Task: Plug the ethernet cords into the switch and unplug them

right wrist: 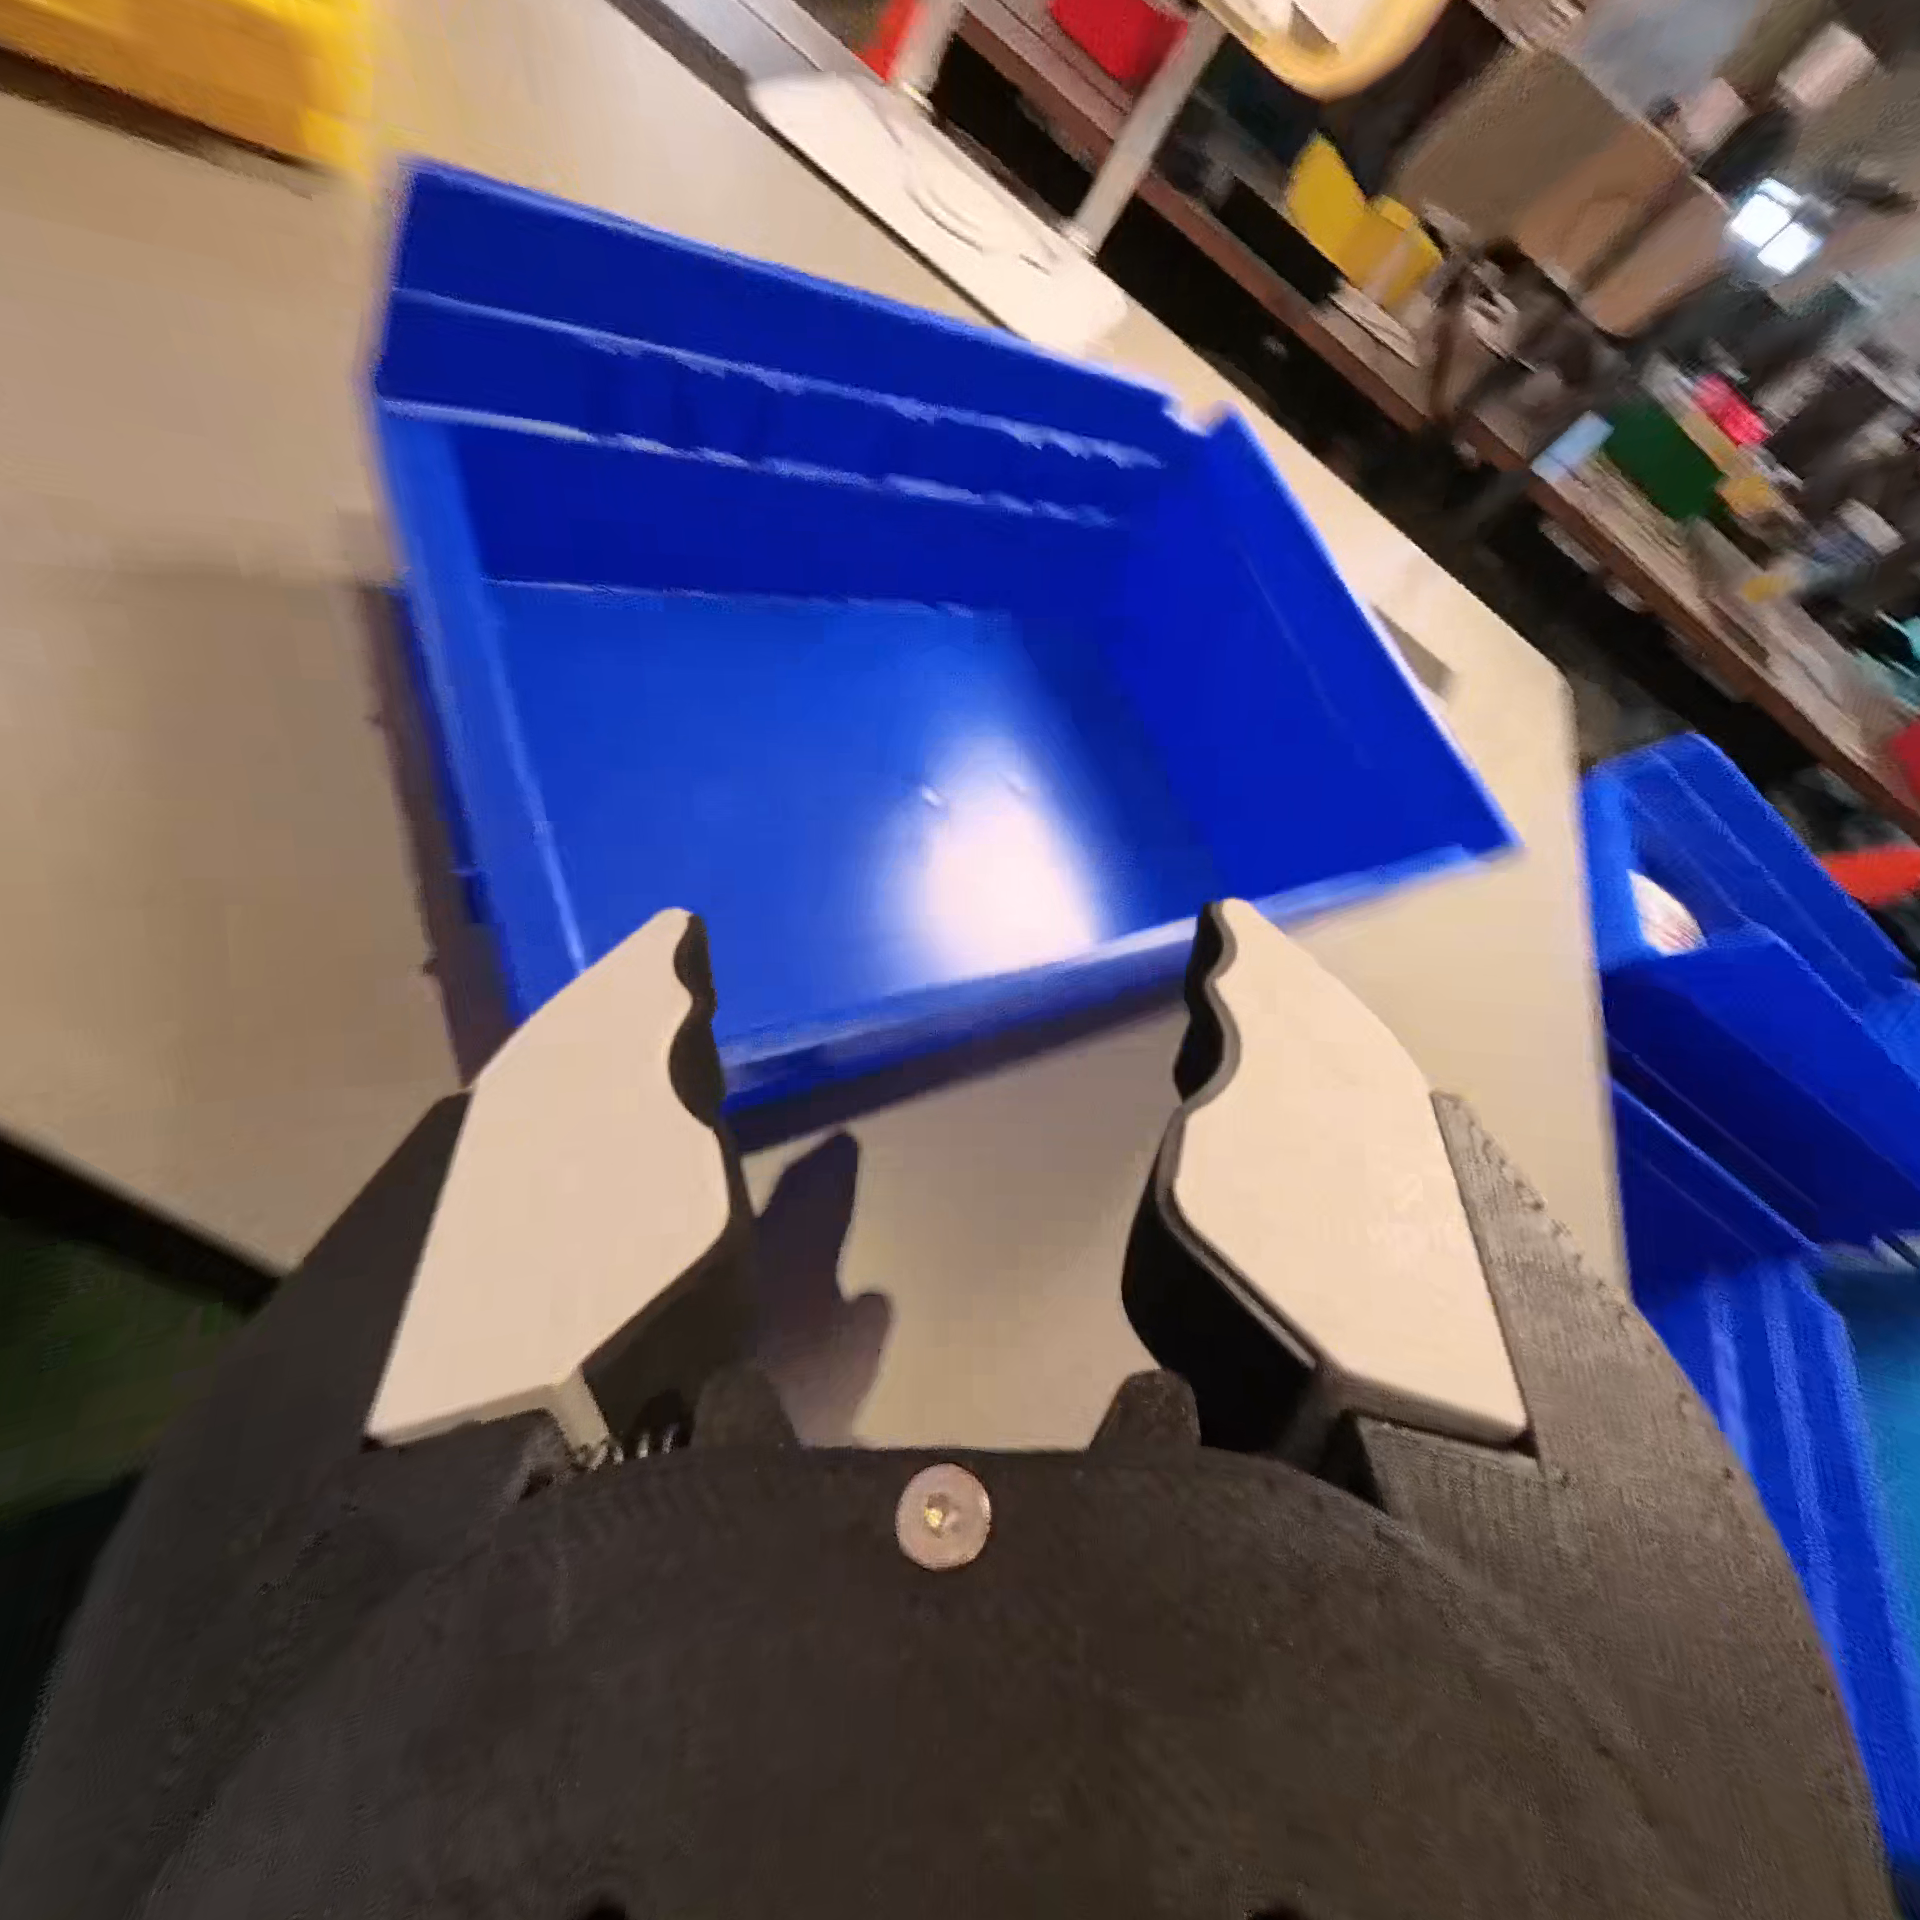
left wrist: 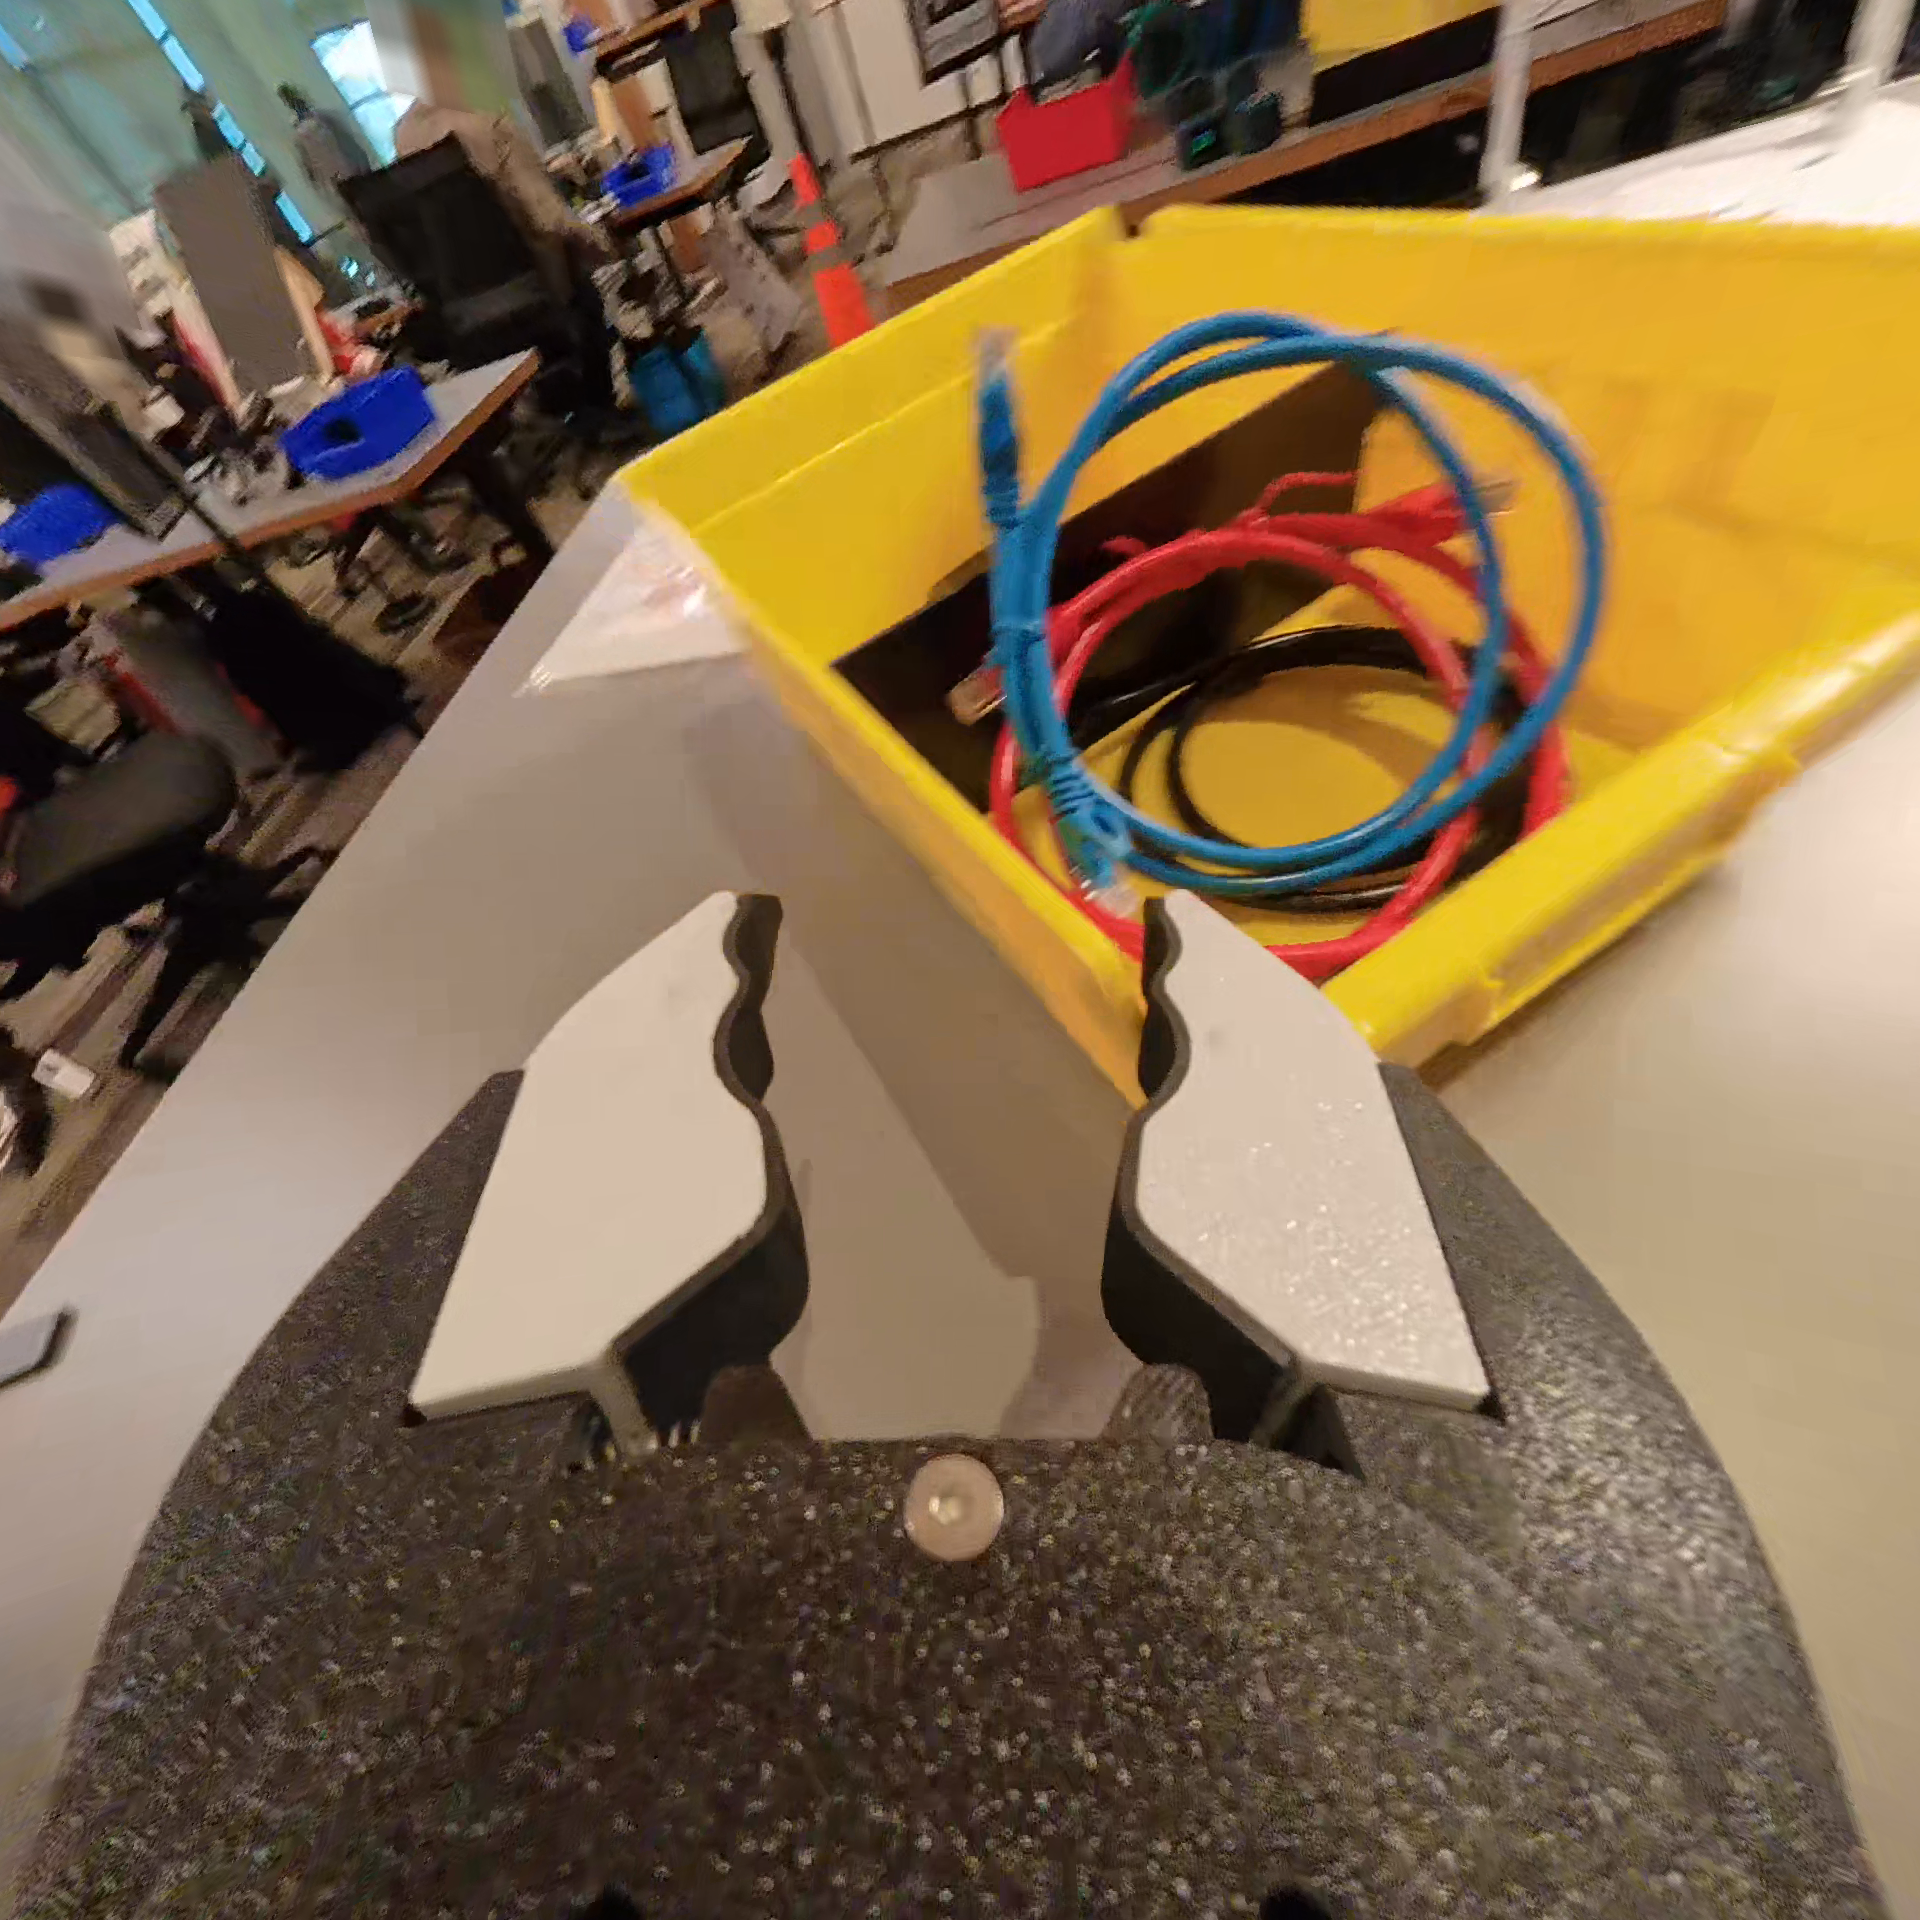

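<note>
In the left wrist view a yellow bin [left wrist: 1558, 343] on the grey table holds coiled ethernet cords: a blue one [left wrist: 1496, 582] on top, a red one [left wrist: 1195, 561] under it and a black one [left wrist: 1288, 655] at the bottom. My left gripper [left wrist: 961, 914] is open and empty, just short of the bin's near corner. In the right wrist view my right gripper [right wrist: 951, 925] is open and empty, above the near rim of a blue bin [right wrist: 1278, 644] with nothing visible inside. No switch shows in either view.
The grey table [left wrist: 582, 935] ends at the left, with office chairs and desks beyond. A clear plastic sheet [left wrist: 644, 623] lies left of the yellow bin. More blue bins [right wrist: 1745, 1039] stand off the table's right edge. A yellow bin's edge [right wrist: 177, 52] shows far left. Tip to tip, the grippers are about 50 cm apart.
</note>
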The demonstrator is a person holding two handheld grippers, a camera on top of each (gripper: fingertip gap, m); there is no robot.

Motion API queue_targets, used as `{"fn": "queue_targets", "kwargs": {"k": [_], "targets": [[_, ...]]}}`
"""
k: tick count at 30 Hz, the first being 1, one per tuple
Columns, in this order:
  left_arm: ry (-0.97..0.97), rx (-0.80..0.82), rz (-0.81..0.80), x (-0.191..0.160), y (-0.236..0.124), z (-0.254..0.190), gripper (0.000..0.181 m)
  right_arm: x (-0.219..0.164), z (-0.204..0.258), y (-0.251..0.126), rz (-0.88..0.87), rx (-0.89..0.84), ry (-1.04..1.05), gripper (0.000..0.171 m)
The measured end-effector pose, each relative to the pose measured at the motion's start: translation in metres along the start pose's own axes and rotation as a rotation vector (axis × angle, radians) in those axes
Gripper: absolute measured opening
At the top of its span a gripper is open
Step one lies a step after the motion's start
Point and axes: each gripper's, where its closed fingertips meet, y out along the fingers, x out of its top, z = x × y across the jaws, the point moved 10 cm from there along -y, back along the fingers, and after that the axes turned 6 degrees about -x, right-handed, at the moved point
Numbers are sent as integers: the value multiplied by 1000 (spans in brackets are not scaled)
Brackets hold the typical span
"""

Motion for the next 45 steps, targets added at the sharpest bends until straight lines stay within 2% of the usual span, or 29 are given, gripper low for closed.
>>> {"fn": "queue_targets", "kwargs": {"k": [3, 7, 9, 12, 14, 15, 16, 18, 19, 20, 23, 25, 27, 30, 33, 35, 38, 41, 45], "targets": [[-64, -7, -36, -8, -15, 27, 70, -14, -31, -2, 76, -160, 8, 84], [-95, -56, -98, -3, -28, 37, 63, -4, -23, -12, -42, -74, 38, 72], [-118, -79, -62, -4, -18, 43, 66, -4, -22, -7, -4, -127, 16, 72], [-131, -127, 8, -10, 2, 48, 72, -18, -45, 6, 88, -281, 70, 75], [-145, -179, 24, -13, 14, 49, 69, -33, -60, 16, 139, -266, 149, 73], [-148, -205, 26, -15, 19, 50, 62, -39, -65, 20, 142, -231, 195, 72], [-154, -240, 23, -17, 24, 50, 59, -44, -69, 22, 122, -196, 247, 54], [-185, -270, 0, -21, 26, 55, 33, -51, -73, 25, 117, -201, 222, 14], [-180, -244, 2, -23, 23, 60, 16, -55, -76, 27, 138, -254, 184, 14], [-170, -235, 6, -25, 20, 63, 11, -58, -80, 30, 161, -303, 150, 14], [-256, -168, -3, -26, 11, 72, 6, -66, -93, 33, 168, -329, 150, 15], [-192, -102, 36, -26, 5, 73, 6, -70, -101, 31, 166, -327, 183, 17], [-153, -15, 20, -21, -6, 74, 21, -72, -105, 24, 151, -370, 196, 28], [-190, -53, -129, -2, -33, 61, 41, -60, -96, 10, 45, -335, 200, 37], [-167, -220, -274, 23, -46, 13, 44, -34, -68, 3, -112, -115, 231, 47], [-116, -328, -261, 35, -38, -25, 51, -15, -43, 0, -210, 63, 272, 59], [-46, -361, -176, 42, -11, -69, 61, 7, -4, -1, -304, 224, 296, 77], [14, -340, -74, 43, 16, -94, 66, 19, 24, 12, -294, 211, 249, 87], [129, -241, 15, 43, 36, -101, 53, 29, 43, 45, -215, 89, 216, 82]]}}
